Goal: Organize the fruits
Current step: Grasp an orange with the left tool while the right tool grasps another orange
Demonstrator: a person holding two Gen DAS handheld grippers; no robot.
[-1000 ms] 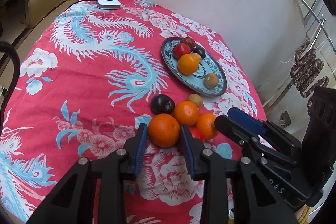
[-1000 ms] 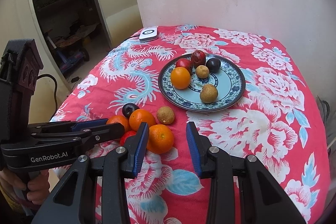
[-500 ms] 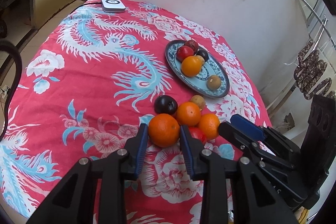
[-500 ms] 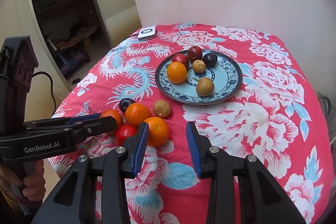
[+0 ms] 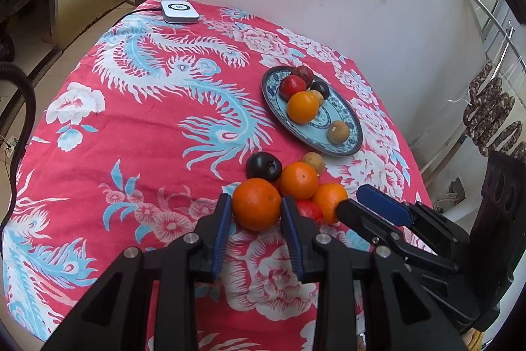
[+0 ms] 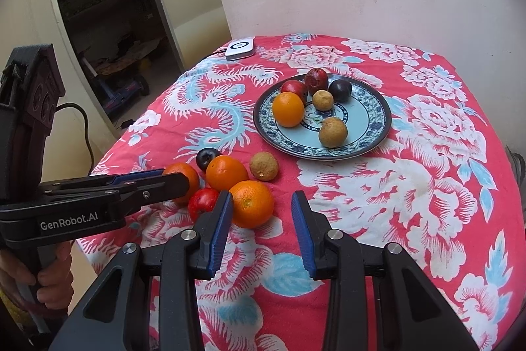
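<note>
Left gripper (image 5: 256, 209) fingers clenched around an orange (image 5: 257, 204) on the red floral bench (image 5: 131, 134), short of the plate (image 5: 348, 124). Right gripper (image 6: 262, 216) fingers released, another orange (image 6: 251, 203) touching its left finger.

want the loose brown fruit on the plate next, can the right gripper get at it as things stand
Probably yes: the right gripper is open and the brown fruit lies just beyond it, though one orange sits partly in between.

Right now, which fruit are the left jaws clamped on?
On the red floral tablecloth, find the fruit cluster lying just short of the blue patterned plate. It is the round orange at the cluster's near end, the only fruit squeezed between two blue pads.
</note>
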